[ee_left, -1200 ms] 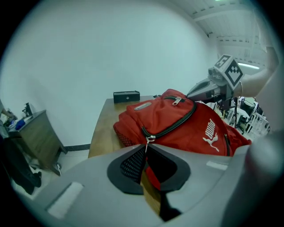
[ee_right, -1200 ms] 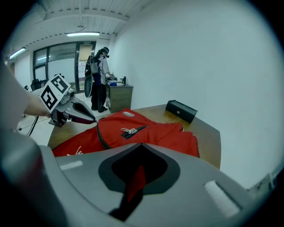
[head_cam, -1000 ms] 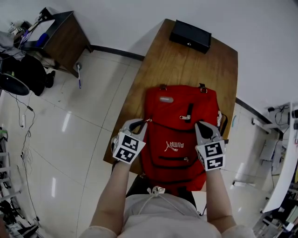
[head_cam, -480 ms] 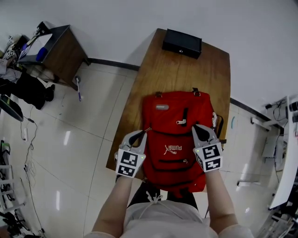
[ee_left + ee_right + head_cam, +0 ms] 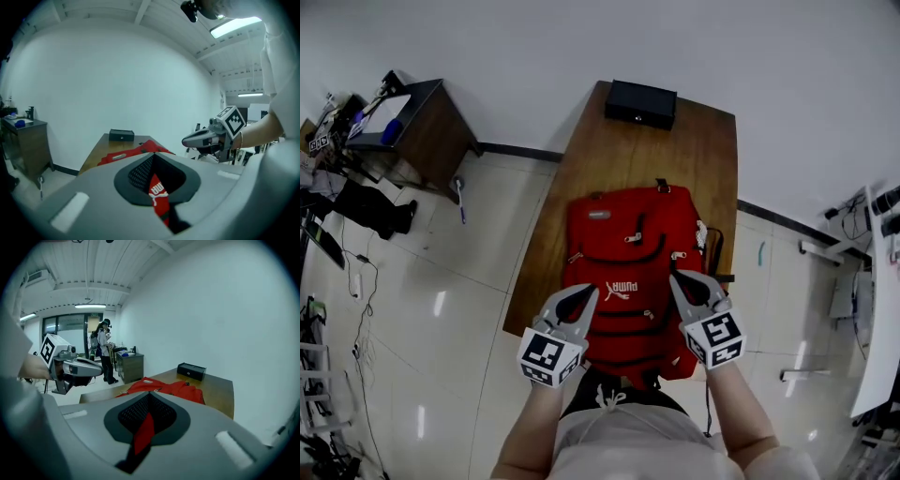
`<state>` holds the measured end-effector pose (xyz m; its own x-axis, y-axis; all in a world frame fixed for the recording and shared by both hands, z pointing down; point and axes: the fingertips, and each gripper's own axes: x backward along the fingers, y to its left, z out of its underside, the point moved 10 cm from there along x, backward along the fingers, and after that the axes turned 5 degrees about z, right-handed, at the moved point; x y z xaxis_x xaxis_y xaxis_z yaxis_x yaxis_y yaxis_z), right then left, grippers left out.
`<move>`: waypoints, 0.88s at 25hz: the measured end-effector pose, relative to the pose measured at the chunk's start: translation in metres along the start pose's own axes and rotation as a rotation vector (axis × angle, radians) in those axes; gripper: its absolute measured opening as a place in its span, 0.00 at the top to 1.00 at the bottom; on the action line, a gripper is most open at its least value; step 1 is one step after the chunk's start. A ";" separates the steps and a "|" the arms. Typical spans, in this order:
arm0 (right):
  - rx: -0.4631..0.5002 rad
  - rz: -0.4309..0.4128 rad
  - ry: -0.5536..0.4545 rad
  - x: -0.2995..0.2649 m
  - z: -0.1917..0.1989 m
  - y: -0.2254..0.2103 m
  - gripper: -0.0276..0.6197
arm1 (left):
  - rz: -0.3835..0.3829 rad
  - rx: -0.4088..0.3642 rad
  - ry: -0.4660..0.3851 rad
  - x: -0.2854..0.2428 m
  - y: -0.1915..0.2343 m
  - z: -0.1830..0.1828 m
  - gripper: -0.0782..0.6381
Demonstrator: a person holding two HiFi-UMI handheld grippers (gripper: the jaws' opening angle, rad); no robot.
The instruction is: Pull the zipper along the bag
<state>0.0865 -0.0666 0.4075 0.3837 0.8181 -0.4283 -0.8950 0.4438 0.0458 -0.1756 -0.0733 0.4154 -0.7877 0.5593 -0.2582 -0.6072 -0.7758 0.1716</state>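
– Over at the far left, what stands off the table (image 5: 647, 150)?
– A dark wooden cabinet (image 5: 417, 127) against the wall, with small clutter on top. Pale floor tiles (image 5: 441, 281) lie between it and the table, so the two are well apart.
– And the left gripper (image 5: 590, 294)?
– It hangs over the near left part of the bag, marker cube toward the person. Its fingers (image 5: 98, 187) are pressed together at the tips with nothing pinched between them. Its own view shows only red fabric through the hollow behind the tips.
– Where is the bag (image 5: 623, 248)?
– It's a red backpack lying flat on the wooden table, its front side up. The white logo reads upside down from the head view. Curved zippers cross the front, and one metal zipper pull (image 5: 634, 238) sits near the middle of the upper one, apart from both grippers.
– Anything beyond it?
– A black box (image 5: 639, 103) at the table's far end, clear of the bag.
– The right gripper (image 5: 679, 281)?
– It hangs over the bag's near right part, about level with the left one, and the logo lies between them. Its fingers are also together and hold nothing.
– Further right?
– White furniture (image 5: 874, 319) at the edge, too small to make out.
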 end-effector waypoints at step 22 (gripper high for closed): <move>0.018 -0.153 -0.136 0.197 0.058 0.061 0.95 | -0.097 -0.066 -0.089 0.088 -0.209 0.010 0.88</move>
<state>0.1210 0.1428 0.3780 0.5432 0.7821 -0.3054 -0.8201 0.5722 0.0066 -0.1191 0.1414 0.3667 -0.7333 0.6543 -0.1849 -0.6753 -0.7325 0.0863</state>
